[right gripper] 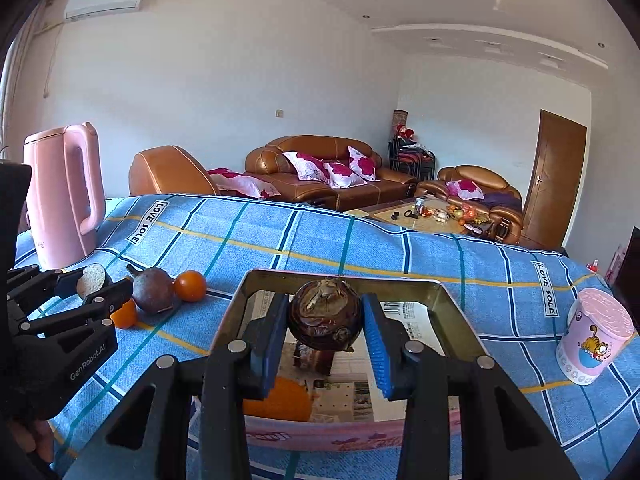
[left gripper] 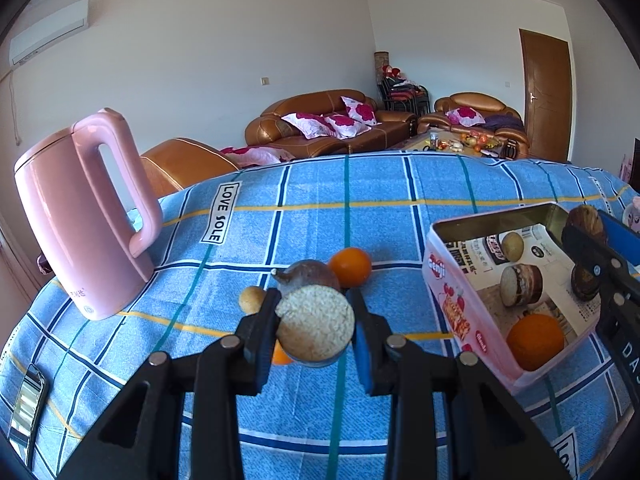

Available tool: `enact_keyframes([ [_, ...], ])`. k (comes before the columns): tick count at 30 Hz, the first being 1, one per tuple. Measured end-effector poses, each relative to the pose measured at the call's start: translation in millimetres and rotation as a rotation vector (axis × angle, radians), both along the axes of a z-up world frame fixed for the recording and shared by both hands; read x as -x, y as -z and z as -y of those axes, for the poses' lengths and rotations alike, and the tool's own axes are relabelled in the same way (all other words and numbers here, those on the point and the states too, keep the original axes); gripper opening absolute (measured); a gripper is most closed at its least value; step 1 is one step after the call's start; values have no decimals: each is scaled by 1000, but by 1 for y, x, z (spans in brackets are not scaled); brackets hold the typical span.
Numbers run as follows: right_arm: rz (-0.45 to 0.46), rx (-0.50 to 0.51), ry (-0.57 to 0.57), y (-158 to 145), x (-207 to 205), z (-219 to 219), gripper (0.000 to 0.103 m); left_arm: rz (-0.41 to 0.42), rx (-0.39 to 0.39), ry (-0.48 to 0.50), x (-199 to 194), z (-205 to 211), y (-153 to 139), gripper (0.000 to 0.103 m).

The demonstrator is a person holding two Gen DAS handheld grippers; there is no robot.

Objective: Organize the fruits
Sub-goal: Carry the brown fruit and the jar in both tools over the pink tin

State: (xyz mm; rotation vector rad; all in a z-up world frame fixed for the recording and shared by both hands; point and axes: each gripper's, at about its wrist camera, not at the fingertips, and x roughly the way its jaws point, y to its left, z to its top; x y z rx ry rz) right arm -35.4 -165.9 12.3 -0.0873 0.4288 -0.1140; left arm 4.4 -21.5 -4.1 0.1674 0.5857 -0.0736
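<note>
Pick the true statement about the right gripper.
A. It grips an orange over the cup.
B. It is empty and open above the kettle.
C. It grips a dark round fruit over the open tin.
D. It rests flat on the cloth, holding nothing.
C: the right gripper has its blue pads pressed on a dark round fruit above the tin, whose lid is off.

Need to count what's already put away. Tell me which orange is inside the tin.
The big orange at the tin's near corner. The other two lie on the cloth: one beside the brown fruit, one under the left tongs.
</note>
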Motion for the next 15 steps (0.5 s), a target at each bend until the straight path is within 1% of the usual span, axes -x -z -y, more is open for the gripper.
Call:
enact_keyframes([
  [11, -4, 3, 111, -1, -6, 54, 40, 9, 21, 65, -2, 32, -2, 35],
  [15, -9, -7, 154, -2, -9, 74, 40, 9, 19, 94, -5, 50, -3, 35],
])
